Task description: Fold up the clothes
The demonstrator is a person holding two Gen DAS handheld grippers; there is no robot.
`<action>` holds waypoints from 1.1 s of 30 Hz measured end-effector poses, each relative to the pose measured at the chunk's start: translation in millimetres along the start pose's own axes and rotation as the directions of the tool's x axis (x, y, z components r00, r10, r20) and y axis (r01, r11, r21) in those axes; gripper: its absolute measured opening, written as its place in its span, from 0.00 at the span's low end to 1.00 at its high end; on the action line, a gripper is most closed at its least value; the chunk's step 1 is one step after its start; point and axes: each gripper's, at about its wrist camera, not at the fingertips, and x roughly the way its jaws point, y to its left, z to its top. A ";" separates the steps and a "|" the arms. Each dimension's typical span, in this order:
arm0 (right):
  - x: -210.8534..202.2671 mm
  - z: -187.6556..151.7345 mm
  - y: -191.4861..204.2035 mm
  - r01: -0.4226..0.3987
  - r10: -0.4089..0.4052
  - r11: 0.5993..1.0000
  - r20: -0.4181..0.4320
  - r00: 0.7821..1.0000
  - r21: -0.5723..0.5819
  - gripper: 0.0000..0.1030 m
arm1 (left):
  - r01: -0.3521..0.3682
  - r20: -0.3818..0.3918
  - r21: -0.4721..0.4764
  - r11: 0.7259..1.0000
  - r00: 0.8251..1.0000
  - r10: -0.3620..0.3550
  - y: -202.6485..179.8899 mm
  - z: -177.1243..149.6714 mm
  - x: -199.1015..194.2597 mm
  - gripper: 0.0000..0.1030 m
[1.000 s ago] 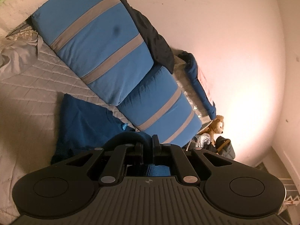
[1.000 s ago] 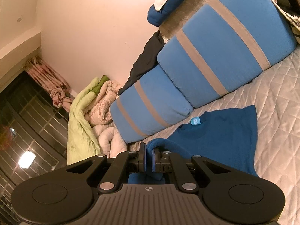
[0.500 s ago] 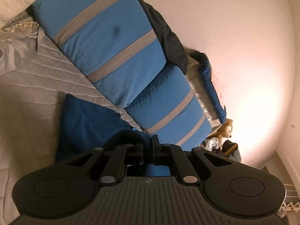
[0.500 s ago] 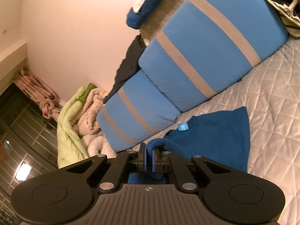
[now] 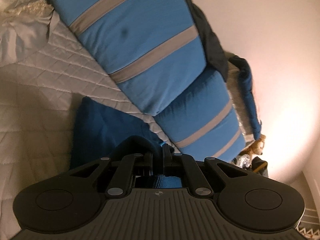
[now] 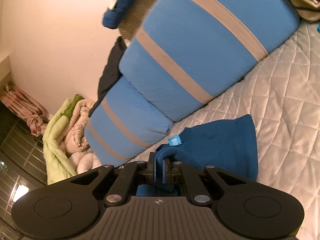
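Note:
A dark blue shirt lies on the quilted bed, just in front of two blue pillows. My left gripper is shut on a bunched edge of this shirt, which humps up over its fingers. In the right wrist view the same blue shirt spreads to the right, with a light blue neck label showing. My right gripper is shut on a rolled fold of the cloth near that label. Both grippers hold the shirt's near part low over the bed.
Two blue pillows with grey stripes lean along the wall behind the shirt. A dark garment hangs over them. A green and cream blanket heap sits at the far end. A soft toy lies beyond the pillows.
Both grippers have moved forward and down toward the pillows, carrying the shirt's edge with them. The pillows now look larger and closer. Both grips have stayed shut.

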 end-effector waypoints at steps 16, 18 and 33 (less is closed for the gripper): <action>90.9 46.7 -44.8 0.097 -0.097 0.995 0.003 0.995 -0.011 0.46 | -0.174 -0.077 -0.010 0.985 0.982 0.173 39.4 39.7 98.6 0.16; 95.4 43.3 -46.3 0.127 -0.127 0.992 -0.004 0.992 -0.007 0.85 | -0.199 -0.093 -0.035 0.979 0.976 0.195 47.0 36.7 104.7 0.33; 93.6 12.5 -44.7 0.178 -0.178 0.984 -0.149 0.973 -0.016 0.74 | -0.208 -0.146 -0.061 0.976 0.969 0.197 44.4 11.5 77.0 0.53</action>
